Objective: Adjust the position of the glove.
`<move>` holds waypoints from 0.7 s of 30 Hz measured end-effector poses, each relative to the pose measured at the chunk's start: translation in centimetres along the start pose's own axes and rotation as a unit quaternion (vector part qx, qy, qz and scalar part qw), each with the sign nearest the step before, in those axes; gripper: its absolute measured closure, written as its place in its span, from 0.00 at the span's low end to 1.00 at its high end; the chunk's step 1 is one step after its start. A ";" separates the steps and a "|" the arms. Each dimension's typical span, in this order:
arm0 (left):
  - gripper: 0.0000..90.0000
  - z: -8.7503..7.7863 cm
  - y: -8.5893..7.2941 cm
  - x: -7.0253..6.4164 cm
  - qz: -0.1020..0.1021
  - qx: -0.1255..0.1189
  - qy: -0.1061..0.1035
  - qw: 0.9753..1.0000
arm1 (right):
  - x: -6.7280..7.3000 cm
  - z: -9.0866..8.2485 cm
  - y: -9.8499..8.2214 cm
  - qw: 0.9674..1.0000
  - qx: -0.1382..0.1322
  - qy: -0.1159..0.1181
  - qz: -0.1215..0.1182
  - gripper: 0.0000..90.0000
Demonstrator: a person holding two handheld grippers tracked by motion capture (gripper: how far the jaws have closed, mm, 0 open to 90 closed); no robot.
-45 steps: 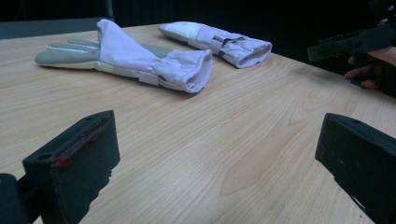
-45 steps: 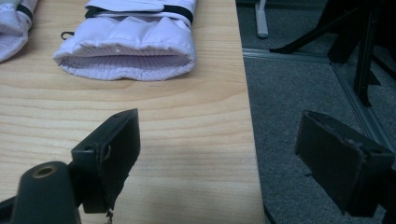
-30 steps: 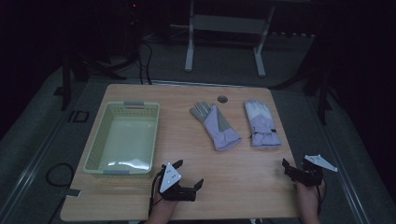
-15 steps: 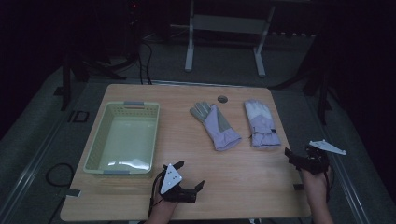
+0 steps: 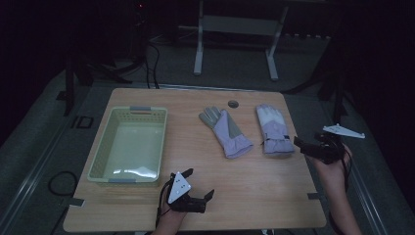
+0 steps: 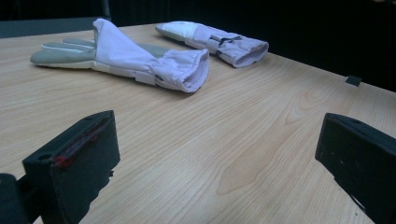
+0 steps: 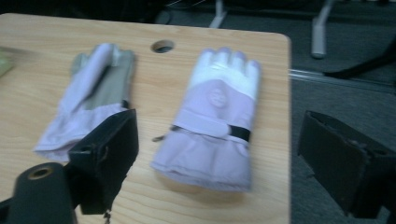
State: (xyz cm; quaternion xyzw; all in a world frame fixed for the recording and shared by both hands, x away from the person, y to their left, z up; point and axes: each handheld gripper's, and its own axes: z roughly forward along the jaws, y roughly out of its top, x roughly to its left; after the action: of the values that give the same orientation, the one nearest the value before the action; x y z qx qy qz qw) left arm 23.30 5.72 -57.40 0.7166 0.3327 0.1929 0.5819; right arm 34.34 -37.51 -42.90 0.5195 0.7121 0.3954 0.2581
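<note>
your table [image 5: 254, 196] carries an empty green basket [image 5: 100, 159] at the left, with both purple gloves lying flat: palm-up glove [image 5: 226, 131] mid-table, strapped glove [image 5: 272, 130] near your right gripper [image 5: 306, 146]. nothing's moved into the basket yet. right gripper and left gripper [image 5: 198, 183] are both spread wide, holding nothing.

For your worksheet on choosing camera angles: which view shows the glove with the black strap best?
The right gripper view: the strapped glove lies close, whole, back up, between the open jaws. The high view shows it whole but small, beside the right gripper. The left gripper view shows it far off, cuff toward the camera.
</note>
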 end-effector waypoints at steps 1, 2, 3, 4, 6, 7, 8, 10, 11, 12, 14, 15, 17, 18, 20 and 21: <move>0.00 0.0 0.0 0.0 0.000 0.000 0.000 1.000 | 0.0 0.0 0.0 1.000 0.000 0.000 0.000 0.16; 0.00 0.0 0.0 0.0 0.000 0.000 0.000 1.000 | 0.1 0.1 0.3 1.000 0.001 0.006 0.000 0.16; 0.00 0.0 0.0 0.0 0.000 0.000 -0.002 1.000 | 0.6 0.6 1.0 1.000 0.009 0.013 -0.006 0.18; 0.00 0.0 0.0 0.0 0.000 0.000 -0.002 1.000 | 0.8 0.8 1.3 1.000 0.008 0.020 -0.007 0.22; 0.00 0.0 0.0 0.0 0.001 0.000 -0.002 1.000 | 1.3 1.0 1.8 0.999 0.007 0.025 -0.020 0.24; 0.00 0.0 0.0 0.0 0.001 0.000 -0.003 1.000 | 1.8 1.3 2.2 0.999 0.007 0.026 -0.030 0.24; 0.00 0.0 0.0 0.0 0.001 0.000 -0.003 1.000 | 2.1 1.4 2.5 0.999 0.006 0.033 -0.036 0.24; 0.00 0.0 0.0 0.0 0.001 0.000 -0.003 1.000 | 2.8 1.7 3.1 0.998 0.002 0.040 -0.047 0.27; 0.00 0.0 0.0 0.0 0.002 0.000 -0.004 1.000 | 3.2 1.9 3.4 0.997 0.002 0.046 -0.055 0.26; 0.00 0.0 0.0 0.0 0.002 0.000 -0.004 1.000 | 3.6 2.1 3.7 0.997 0.000 0.046 -0.062 0.27; 0.00 0.0 0.0 0.0 0.002 0.000 -0.005 1.000 | 4.3 2.5 4.2 0.996 0.000 0.059 -0.074 0.28; 0.00 0.0 0.0 0.0 0.001 0.000 -0.005 1.000 | 4.6 2.7 4.4 0.995 -0.001 0.059 -0.077 0.29; 0.00 0.0 0.0 0.0 0.000 0.000 -0.005 1.000 | 5.3 3.2 4.8 0.994 0.004 0.073 -0.085 0.30; 0.00 0.0 0.0 0.0 0.000 0.000 -0.005 1.000 | 5.7 3.5 5.0 0.993 0.006 0.075 -0.089 0.31; 0.00 0.0 0.0 0.0 0.000 0.000 -0.005 1.000 | 6.3 4.1 5.2 0.992 0.010 0.084 -0.095 0.31; 0.00 0.0 0.0 0.0 0.000 0.000 -0.005 1.000 | 6.6 4.4 5.4 0.992 0.015 0.083 -0.097 0.31</move>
State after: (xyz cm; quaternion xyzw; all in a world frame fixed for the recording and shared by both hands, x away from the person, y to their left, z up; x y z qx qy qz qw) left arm 23.31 5.71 -57.40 0.7178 0.3294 0.1893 0.5835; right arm 38.52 -29.19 -40.62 0.4173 0.7841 0.3996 0.2267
